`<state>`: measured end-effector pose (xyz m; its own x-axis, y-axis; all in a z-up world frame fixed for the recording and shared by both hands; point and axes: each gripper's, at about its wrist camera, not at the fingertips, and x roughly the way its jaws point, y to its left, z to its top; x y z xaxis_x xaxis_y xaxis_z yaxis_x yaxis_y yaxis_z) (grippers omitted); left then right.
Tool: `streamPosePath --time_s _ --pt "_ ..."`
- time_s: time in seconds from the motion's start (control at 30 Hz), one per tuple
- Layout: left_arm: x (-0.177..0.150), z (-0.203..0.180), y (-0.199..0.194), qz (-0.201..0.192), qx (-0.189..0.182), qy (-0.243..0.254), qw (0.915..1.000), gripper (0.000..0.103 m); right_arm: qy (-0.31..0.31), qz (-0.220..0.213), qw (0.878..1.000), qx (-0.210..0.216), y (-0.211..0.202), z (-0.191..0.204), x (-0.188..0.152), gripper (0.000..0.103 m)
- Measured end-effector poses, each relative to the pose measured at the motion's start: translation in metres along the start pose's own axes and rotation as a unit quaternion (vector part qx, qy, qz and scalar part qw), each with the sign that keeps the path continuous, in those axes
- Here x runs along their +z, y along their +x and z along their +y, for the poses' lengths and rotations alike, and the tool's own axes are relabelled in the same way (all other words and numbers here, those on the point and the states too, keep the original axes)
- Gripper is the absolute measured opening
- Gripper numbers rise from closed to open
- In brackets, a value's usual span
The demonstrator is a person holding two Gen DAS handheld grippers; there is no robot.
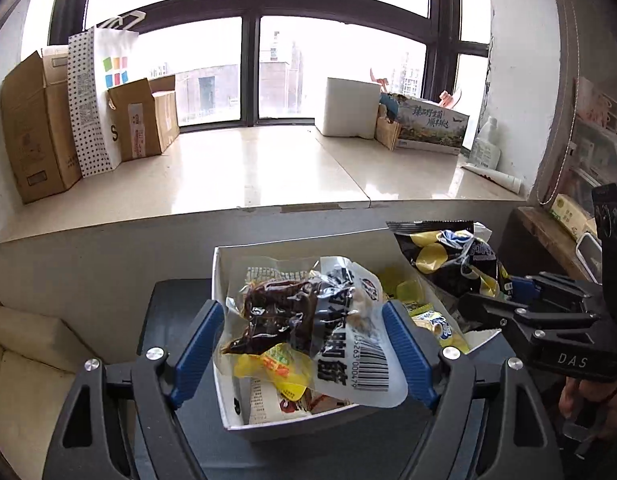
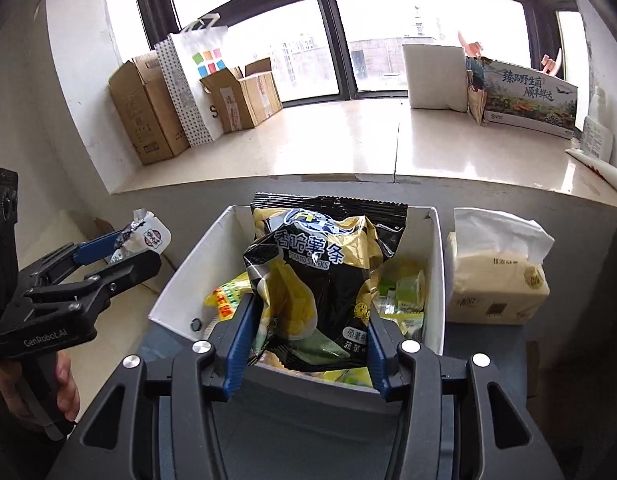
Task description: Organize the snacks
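Observation:
A white open box (image 1: 223, 280) (image 2: 188, 280) on a dark table holds several small yellow and green snack packets. My left gripper (image 1: 304, 344) is shut on a clear and white packet of dark brown meat snack (image 1: 308, 320), held just above the box. In the right wrist view the left gripper (image 2: 138, 248) is at the left, with the packet's white end (image 2: 152, 236) sticking out past its fingers. My right gripper (image 2: 308, 348) is shut on a black and yellow potato-stick bag (image 2: 316, 276), upright over the box. It also shows at the right in the left wrist view, as the right gripper (image 1: 488, 294) and bag (image 1: 444, 256).
A pack of tissues (image 2: 496, 276) stands right of the box. Behind it runs a wide window sill (image 1: 268, 172) with cardboard boxes (image 1: 32, 132), a dotted paper bag (image 1: 96, 100), a white foam block (image 1: 350, 106) and a printed carton (image 1: 432, 128). A hand (image 2: 64, 384) holds each handle.

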<state>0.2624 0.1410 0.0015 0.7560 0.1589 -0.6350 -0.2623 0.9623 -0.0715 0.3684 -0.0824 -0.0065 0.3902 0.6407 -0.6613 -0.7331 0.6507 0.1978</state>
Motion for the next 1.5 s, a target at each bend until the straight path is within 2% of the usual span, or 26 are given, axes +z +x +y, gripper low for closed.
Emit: streamPosePath --time_s 0.03,0.07,0.1,0.13,0.27,0.33,0.43,0.53,0.63,0.7,0.83,0.9,0.97,1.0,1.07,1.13,1.2,1.37,1.5 --pt "0.003 0.001 0.012 0.006 0.004 0.001 1.0000 0.091 0.001 0.005 1.000 -0.005 0.009 -0.005 0.006 0.063" --pt "0.005 0.001 0.022 0.013 0.012 0.010 0.9998 0.093 0.007 0.016 1.000 0.000 0.019 -0.012 0.012 0.083" --pt "0.006 0.002 0.032 0.019 0.019 0.018 0.9995 0.097 0.017 0.029 0.999 0.002 0.028 -0.019 0.016 0.095" --pt "0.006 0.004 0.040 0.031 0.020 0.020 0.9991 0.103 0.027 0.036 0.999 0.003 0.033 -0.025 0.019 0.103" --pt "-0.002 0.018 0.040 0.025 -0.007 -0.004 0.9997 0.103 0.044 0.018 0.999 -0.014 0.031 -0.041 0.017 0.103" --pt "-0.005 0.014 0.033 0.015 0.008 0.012 0.9998 0.103 0.038 0.017 0.999 -0.013 0.031 -0.041 0.013 0.103" --pt "-0.007 0.001 0.022 0.004 0.049 0.031 0.9983 0.103 0.004 0.019 0.999 -0.044 0.030 -0.029 0.008 0.103" --pt "-0.011 -0.008 -0.001 -0.016 0.051 0.034 0.9980 0.103 -0.022 0.001 0.997 -0.068 0.015 -0.013 0.002 0.103" --pt "-0.017 -0.012 -0.035 -0.046 0.046 0.021 0.9977 0.103 -0.056 -0.027 0.992 -0.110 -0.011 0.012 -0.003 0.103" --pt "-0.022 -0.015 -0.061 -0.073 0.059 0.020 0.9954 0.103 -0.064 -0.051 0.991 -0.107 -0.036 0.027 -0.008 0.103" --pt "-0.035 -0.022 -0.107 -0.095 0.113 0.021 0.9888 0.103 -0.058 -0.082 0.991 -0.088 -0.085 0.043 -0.024 0.103" --pt "-0.046 -0.027 -0.132 -0.119 0.118 0.025 0.9855 0.103 -0.071 -0.096 0.989 -0.092 -0.106 0.053 -0.035 0.103" --pt "-0.060 -0.030 -0.156 -0.131 0.107 0.017 0.9854 0.103 -0.085 -0.105 0.984 -0.114 -0.125 0.063 -0.047 0.103" --pt "-0.066 -0.030 -0.165 -0.126 0.090 0.012 0.9879 0.103 -0.082 -0.113 0.982 -0.124 -0.134 0.068 -0.054 0.103" --pt "-0.078 -0.033 -0.178 -0.099 0.052 0.008 0.9937 0.103 -0.075 -0.120 0.983 -0.117 -0.153 0.075 -0.069 0.103" --pt "-0.093 -0.042 -0.189 -0.084 0.056 0.011 0.9948 0.103 -0.066 -0.106 0.989 -0.084 -0.166 0.082 -0.084 0.103" --pt "-0.109 -0.048 -0.201 -0.077 0.057 0.008 0.9953 0.103 -0.060 -0.095 0.991 -0.071 -0.175 0.092 -0.099 0.103" --pt "-0.136 -0.053 -0.219 -0.054 0.034 -0.016 0.9979 0.103 -0.056 -0.073 0.993 -0.073 -0.184 0.109 -0.135 0.103" --pt "-0.145 -0.046 -0.222 -0.042 0.036 -0.038 0.9978 0.103 -0.045 -0.073 0.992 -0.088 -0.190 0.108 -0.148 0.103"
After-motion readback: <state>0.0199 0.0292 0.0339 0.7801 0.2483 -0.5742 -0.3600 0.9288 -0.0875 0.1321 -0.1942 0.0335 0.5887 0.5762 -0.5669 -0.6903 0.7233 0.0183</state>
